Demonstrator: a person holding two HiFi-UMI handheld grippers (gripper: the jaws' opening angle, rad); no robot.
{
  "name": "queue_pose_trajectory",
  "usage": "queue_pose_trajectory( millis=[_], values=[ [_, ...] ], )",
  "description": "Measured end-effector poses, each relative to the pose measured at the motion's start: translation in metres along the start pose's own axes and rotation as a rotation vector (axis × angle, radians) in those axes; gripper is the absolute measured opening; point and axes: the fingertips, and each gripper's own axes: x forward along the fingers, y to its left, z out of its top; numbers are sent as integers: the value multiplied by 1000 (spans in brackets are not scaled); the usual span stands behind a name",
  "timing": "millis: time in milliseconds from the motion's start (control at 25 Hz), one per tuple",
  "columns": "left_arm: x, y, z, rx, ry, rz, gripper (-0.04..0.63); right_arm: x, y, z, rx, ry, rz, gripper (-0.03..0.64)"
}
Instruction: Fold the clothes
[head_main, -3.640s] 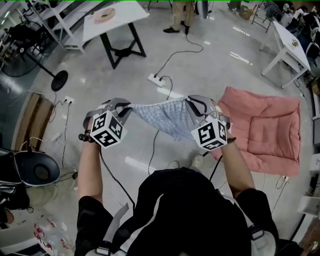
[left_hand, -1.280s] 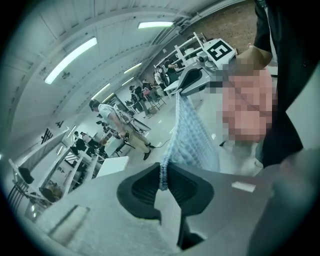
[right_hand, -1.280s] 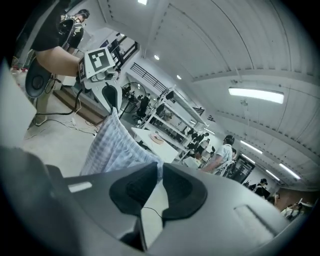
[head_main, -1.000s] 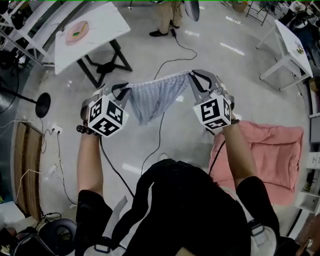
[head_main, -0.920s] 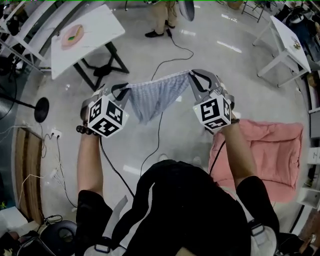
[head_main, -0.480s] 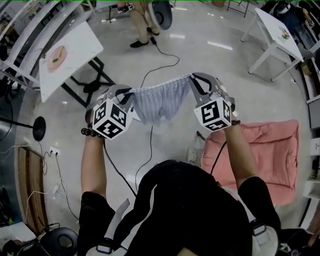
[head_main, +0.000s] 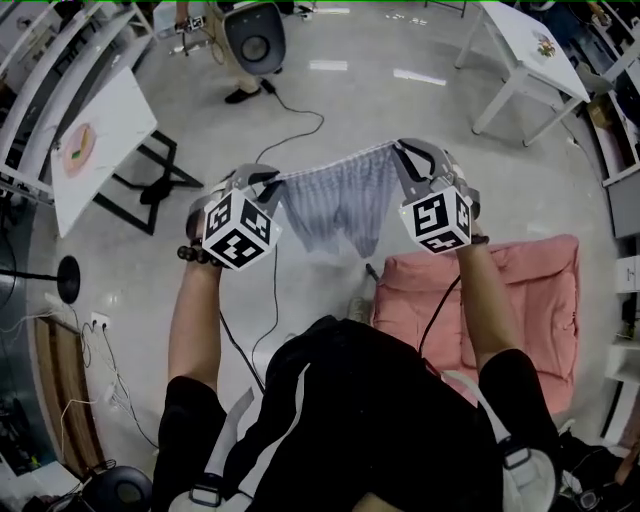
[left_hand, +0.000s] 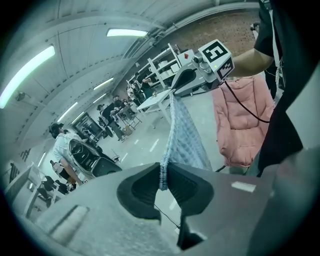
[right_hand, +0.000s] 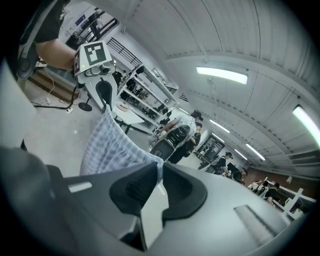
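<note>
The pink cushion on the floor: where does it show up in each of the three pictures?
Head view: the pink cushion lies on the floor at the right, just below the middle.
Left gripper view: at the right, in the upper half.
Right gripper view: not in it.
Shared landmark: the blue checked cloth, which hangs stretched out in all three views.

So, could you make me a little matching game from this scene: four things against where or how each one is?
1. shorts
2. cushion
3. left table
4. left gripper

a. pink, on the floor
b. shut on a cloth edge
c. white, on black legs
d. hanging in the air

Pairs: 1-d, 2-a, 3-c, 4-b.
</note>
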Motion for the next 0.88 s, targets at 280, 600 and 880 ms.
queue_pose_trajectory(
  millis=[280, 600, 880],
  values=[
    [70, -20, 93, 55, -31, -58, 43, -28, -75, -89, 40, 83, -69, 43],
    [103, -31, 174, 136, -100, -104, 42, -65, -142, -130, 39, 121, -189, 43],
    [81, -46, 222, 218, -213, -129, 43, -119, -166, -127, 36, 151, -322, 43]
  ],
)
